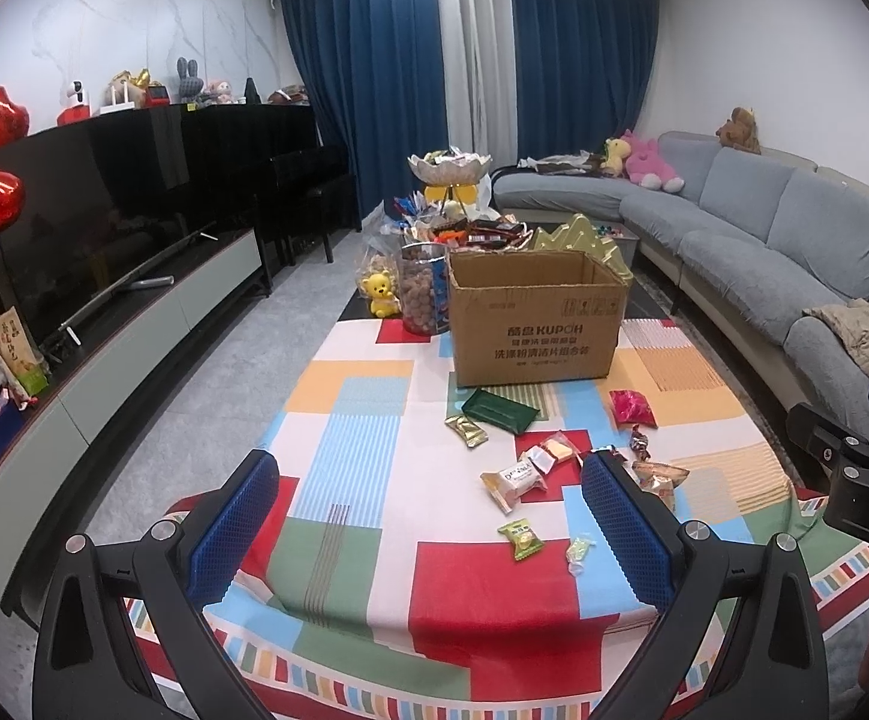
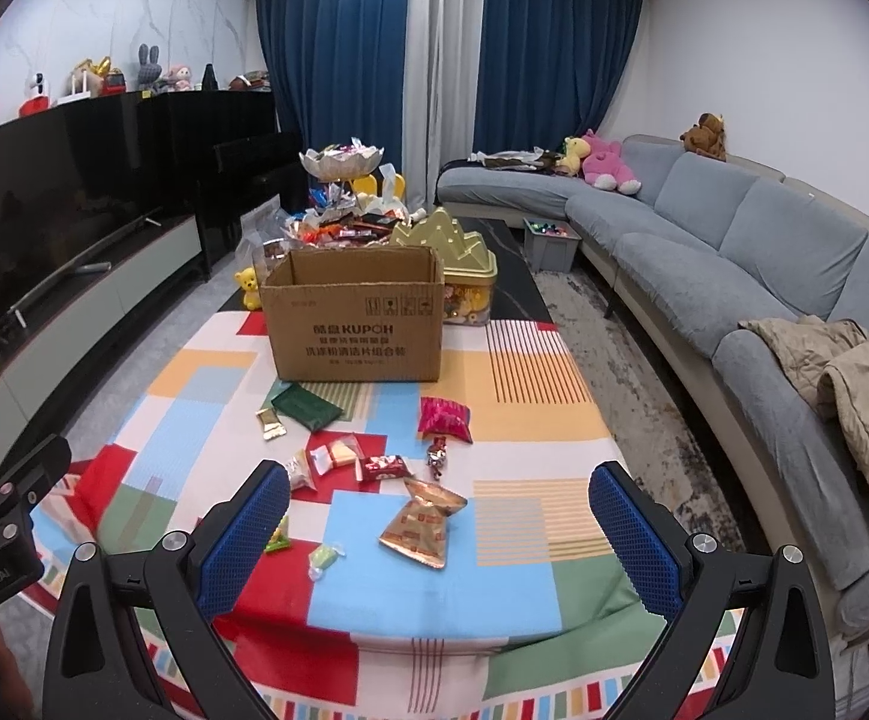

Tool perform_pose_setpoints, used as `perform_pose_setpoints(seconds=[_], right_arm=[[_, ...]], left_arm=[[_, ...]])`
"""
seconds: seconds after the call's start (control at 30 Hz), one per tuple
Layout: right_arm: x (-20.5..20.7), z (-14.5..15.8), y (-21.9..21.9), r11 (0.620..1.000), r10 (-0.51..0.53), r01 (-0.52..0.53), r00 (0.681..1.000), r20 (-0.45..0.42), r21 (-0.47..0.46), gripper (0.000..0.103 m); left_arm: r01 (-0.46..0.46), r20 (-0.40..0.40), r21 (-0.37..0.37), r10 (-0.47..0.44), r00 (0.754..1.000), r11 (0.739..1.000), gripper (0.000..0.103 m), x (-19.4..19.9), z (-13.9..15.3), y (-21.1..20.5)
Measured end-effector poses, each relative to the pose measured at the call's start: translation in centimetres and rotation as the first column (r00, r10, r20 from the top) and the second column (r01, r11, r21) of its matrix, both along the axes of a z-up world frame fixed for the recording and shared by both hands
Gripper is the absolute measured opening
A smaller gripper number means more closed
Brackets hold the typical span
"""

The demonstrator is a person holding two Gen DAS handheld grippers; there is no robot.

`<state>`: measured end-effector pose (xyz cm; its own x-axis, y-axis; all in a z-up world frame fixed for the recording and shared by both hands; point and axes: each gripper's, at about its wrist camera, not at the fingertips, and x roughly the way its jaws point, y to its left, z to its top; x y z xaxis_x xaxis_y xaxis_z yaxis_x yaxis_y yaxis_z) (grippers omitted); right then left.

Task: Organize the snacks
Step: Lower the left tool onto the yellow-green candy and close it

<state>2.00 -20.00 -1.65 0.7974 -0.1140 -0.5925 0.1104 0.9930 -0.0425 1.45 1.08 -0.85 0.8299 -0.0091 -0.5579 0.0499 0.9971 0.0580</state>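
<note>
An open cardboard box (image 1: pixel 536 318) (image 2: pixel 353 324) stands on the colourful tablecloth (image 1: pixel 362 420) (image 2: pixel 530 420). Loose snack packets lie in front of it: a dark green pack (image 1: pixel 499 411) (image 2: pixel 305 407), a pink bag (image 1: pixel 633 408) (image 2: pixel 446 418), a gold foil bag (image 2: pixel 425 521) (image 1: pixel 659 480), a green candy (image 1: pixel 521 538). My left gripper (image 1: pixel 431 528) is open and empty above the near table edge. My right gripper (image 2: pixel 437 546) is open and empty, the gold bag lying between its fingers below.
A heap of snacks and a bowl stand (image 1: pixel 449 165) sit behind the box, with a gold tin (image 2: pixel 464 264). A grey sofa (image 2: pixel 734 252) runs along the right; a TV cabinet (image 1: pixel 134 324) along the left.
</note>
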Motion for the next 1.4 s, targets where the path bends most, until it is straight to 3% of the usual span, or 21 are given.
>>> perform_pose_setpoints(seconds=[0.4,0.87,1.13,1.27,1.4], right_arm=[[2.4,-1.2,-0.4,1.0,0.004,-0.004,0.999,-0.054,-0.001,0.101],[5.6,-4.6,-0.1,0.997,0.068,-0.062,0.981,-0.181,0.043,0.101],[7.0,-6.5,1.2,0.991,0.131,-0.122,0.961,-0.246,0.051,0.101],[7.6,-7.6,1.9,0.987,0.161,-0.154,0.947,-0.277,0.048,0.093],[8.0,-8.8,2.6,0.98,0.197,-0.19,0.931,-0.306,0.053,0.093]], left_arm=[[0.012,-0.052,0.029,-0.01,0.999,1.0,0.103,2.8,-0.7,-1.3],[0.068,-0.175,0.073,-0.055,0.983,0.995,0.102,6.1,-4.2,-2.6],[0.113,-0.258,0.082,-0.089,0.962,0.99,0.098,7.7,-6.4,-3.0],[0.171,-0.314,0.101,-0.131,0.94,0.98,0.095,8.5,-8.1,-3.5],[0.248,-0.359,0.125,-0.189,0.914,0.961,0.092,8.9,-9.6,-4.1]])
